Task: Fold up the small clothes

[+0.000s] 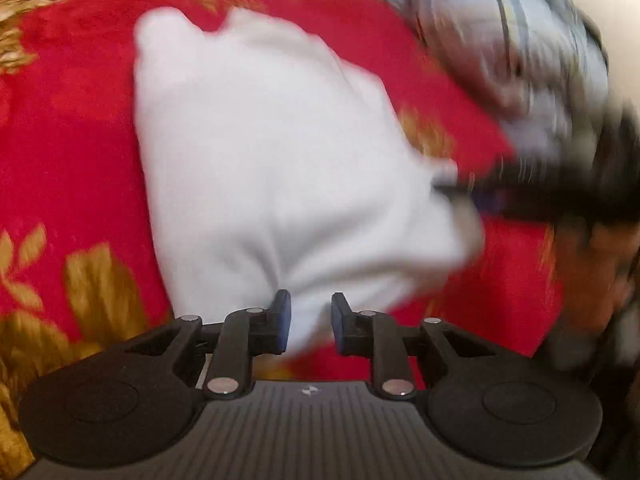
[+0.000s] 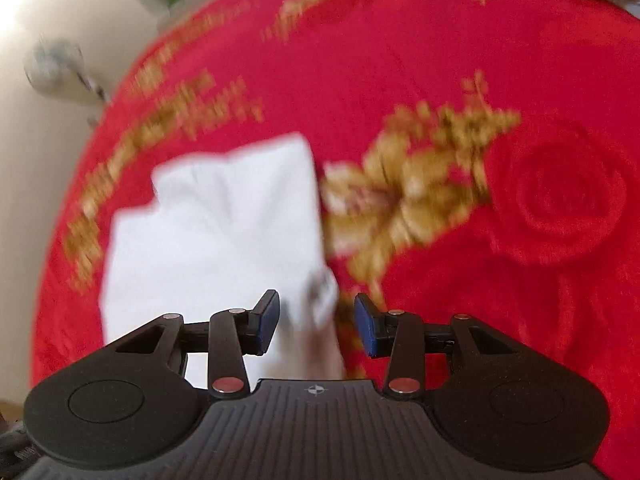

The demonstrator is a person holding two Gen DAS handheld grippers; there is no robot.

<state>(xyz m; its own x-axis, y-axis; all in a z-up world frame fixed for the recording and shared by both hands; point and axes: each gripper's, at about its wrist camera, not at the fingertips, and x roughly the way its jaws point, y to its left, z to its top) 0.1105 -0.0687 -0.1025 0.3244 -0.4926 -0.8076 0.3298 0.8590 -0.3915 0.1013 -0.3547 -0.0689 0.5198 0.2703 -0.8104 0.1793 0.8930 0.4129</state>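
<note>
Left gripper point(image 1: 311, 326) has its fingers apart, a white garment point(image 1: 272, 168) edge between them, ungripped. Right gripper point(image 2: 316, 326) gapes too, the cloth's corner between its fingers. One white piece, seemingly part-folded, on the red blanket point(image 2: 440, 60); beyond, one blurred striped heap point(image 1: 516, 44), likely waiting.

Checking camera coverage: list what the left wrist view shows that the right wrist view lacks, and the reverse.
Only the left wrist view shows the blurred striped bluish cloth pile at upper right and the right gripper reaching in from the right.

Only the right wrist view shows the pale wall beyond the blanket's edge.

Both show the white garment lying on the red blanket, between open fingers.
</note>
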